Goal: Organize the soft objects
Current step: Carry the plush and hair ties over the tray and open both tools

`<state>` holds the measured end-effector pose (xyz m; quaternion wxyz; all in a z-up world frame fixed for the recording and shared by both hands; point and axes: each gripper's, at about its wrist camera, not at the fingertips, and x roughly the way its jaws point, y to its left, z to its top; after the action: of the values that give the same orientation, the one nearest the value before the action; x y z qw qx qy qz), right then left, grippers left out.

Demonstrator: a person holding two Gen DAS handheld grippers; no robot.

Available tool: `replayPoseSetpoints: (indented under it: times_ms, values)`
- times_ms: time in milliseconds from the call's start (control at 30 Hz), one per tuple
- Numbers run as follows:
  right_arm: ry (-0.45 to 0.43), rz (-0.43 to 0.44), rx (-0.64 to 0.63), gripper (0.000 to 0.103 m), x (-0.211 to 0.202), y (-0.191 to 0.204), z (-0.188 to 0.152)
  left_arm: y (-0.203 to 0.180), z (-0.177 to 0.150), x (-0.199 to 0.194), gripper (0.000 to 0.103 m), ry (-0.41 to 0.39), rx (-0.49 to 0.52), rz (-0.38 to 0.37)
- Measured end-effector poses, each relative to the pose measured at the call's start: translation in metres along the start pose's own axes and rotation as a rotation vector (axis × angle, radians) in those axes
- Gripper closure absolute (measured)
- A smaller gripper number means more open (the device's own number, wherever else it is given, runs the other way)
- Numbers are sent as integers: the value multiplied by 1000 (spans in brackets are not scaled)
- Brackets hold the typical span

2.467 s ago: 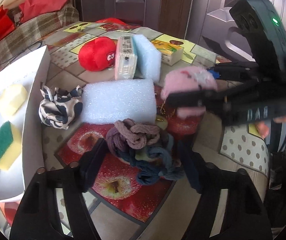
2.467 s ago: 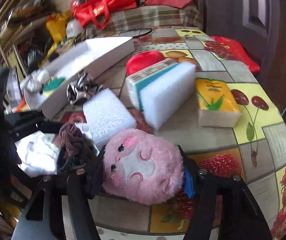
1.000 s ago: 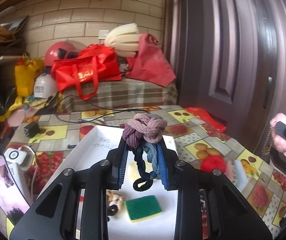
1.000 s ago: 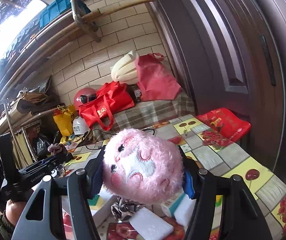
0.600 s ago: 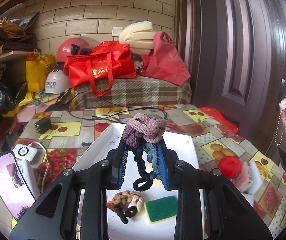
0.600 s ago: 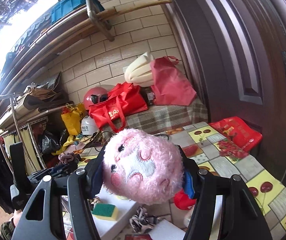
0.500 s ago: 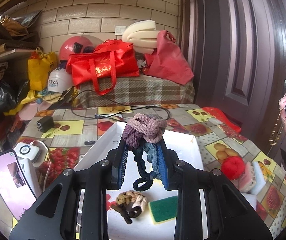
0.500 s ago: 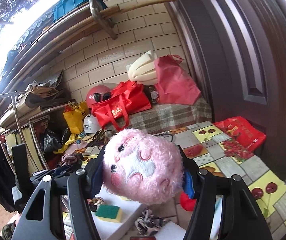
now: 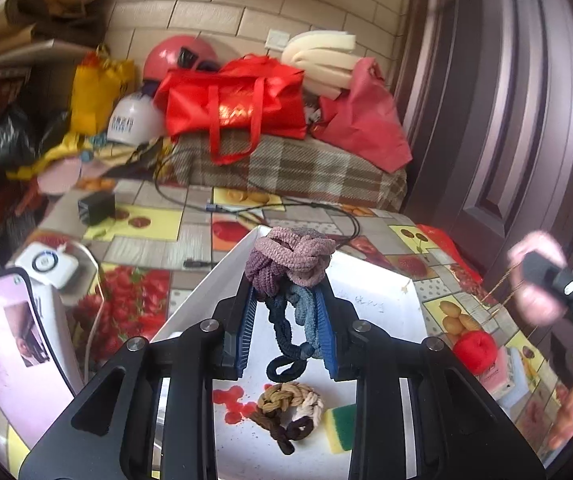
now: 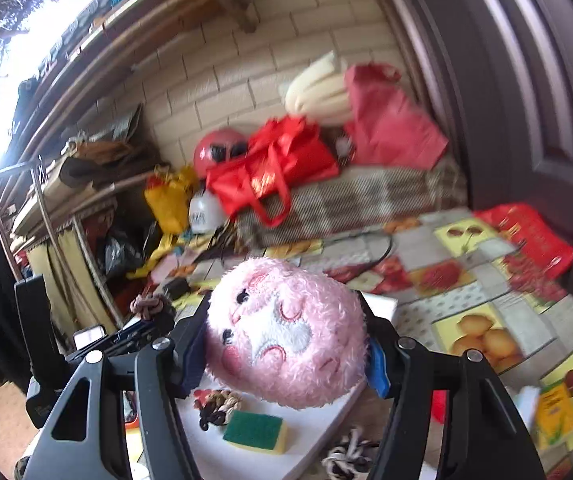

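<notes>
fruit-print tablecloth (image 9: 158, 248) carries the white tray (image 9: 382, 292), which already holds a braided knot (image 9: 286, 408) and sponge (image 9: 340, 426) — wide bare floor left. above it, right gripper (image 10: 286, 340) clamps the pink plush (image 10: 286, 332), left gripper (image 9: 286, 312) pinches knotted scrunchies (image 9: 290, 260); beside the tray, probably several items remain.
</notes>
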<state>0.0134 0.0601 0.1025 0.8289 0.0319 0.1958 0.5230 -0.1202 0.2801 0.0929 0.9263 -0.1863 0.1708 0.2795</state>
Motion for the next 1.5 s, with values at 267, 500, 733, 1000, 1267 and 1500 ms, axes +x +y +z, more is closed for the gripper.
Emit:
replayPoseSetpoints:
  times_ms: [267, 500, 733, 1000, 1267, 1500]
  values:
    - [161, 17, 23, 40, 64, 11, -23, 0, -10, 25, 76, 65, 5, 9]
    - [228, 8, 54, 39, 92, 16, -38, 5, -13, 36, 74, 96, -8, 26]
    - [206, 12, 87, 17, 90, 14, -46, 9, -11, 27, 0, 29, -8, 112]
    - [117, 3, 104, 0, 63, 10, -41, 4, -9, 16, 0, -17, 4, 89]
    - [18, -6, 77, 0, 28, 7, -35, -6, -7, 3, 0, -54, 16, 22]
    - [-82, -94, 100, 0, -32, -38, -32, -48, -11, -10, 0, -62, 136, -100]
